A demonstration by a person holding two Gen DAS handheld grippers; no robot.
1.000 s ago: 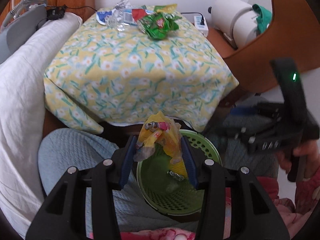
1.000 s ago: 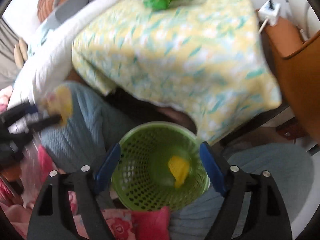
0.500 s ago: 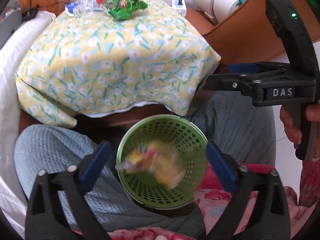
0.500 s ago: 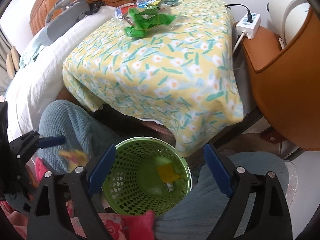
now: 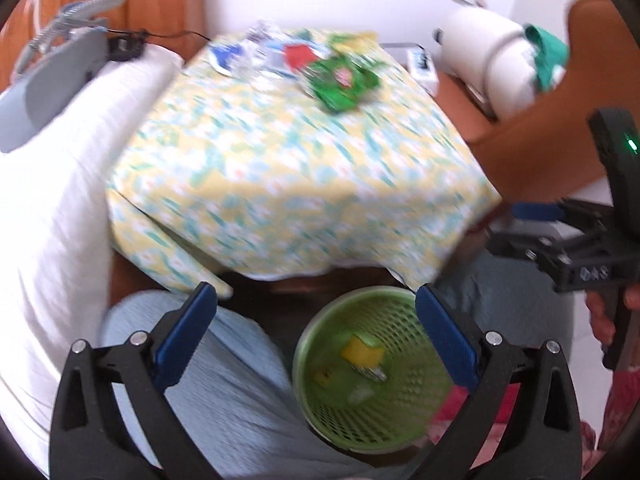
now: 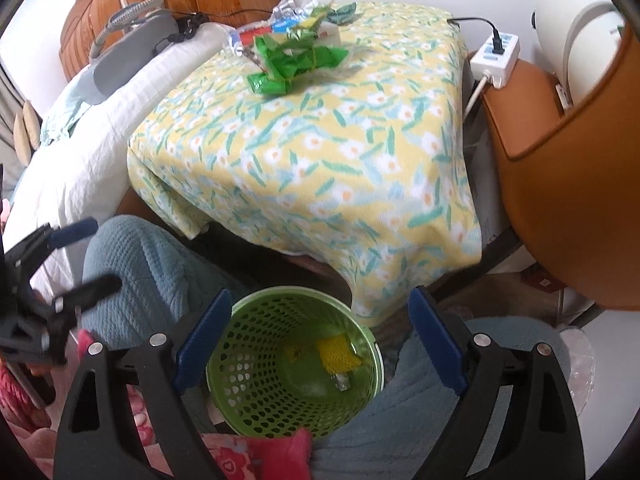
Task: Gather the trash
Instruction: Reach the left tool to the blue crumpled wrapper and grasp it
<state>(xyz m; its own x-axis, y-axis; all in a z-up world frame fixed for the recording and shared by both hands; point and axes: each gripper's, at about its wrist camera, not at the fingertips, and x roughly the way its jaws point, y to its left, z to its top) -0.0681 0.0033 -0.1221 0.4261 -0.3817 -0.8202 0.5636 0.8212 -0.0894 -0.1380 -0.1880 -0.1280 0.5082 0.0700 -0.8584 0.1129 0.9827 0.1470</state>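
A green mesh basket [image 5: 320, 412] [image 6: 244, 396] stands between my knees below the table. Yellow wrappers [image 5: 362, 352] [image 6: 336, 354] lie inside it. My left gripper [image 5: 316, 320] is open and empty above the basket's left rim. My right gripper [image 6: 320, 320] is open and empty right over the basket. More trash lies at the table's far edge: a green wrapper [image 5: 340, 80] [image 6: 292, 62] and a pile of foil, red and blue wrappers [image 5: 260, 50] [image 6: 288, 16]. The right gripper also shows in the left wrist view [image 5: 532, 220], the left one in the right wrist view [image 6: 80, 248].
The table carries a yellow floral cloth [image 5: 280, 168] [image 6: 320, 152]. A white bed [image 5: 52, 200] lies to the left. A brown chair [image 6: 560, 180] stands to the right, with a power strip [image 6: 496, 56] and a white appliance [image 5: 480, 56] behind it.
My left gripper opened and let a yellow wrapper fall into the basket; it now lies there. The left view has swung left and up. My right gripper stays open over the basket.
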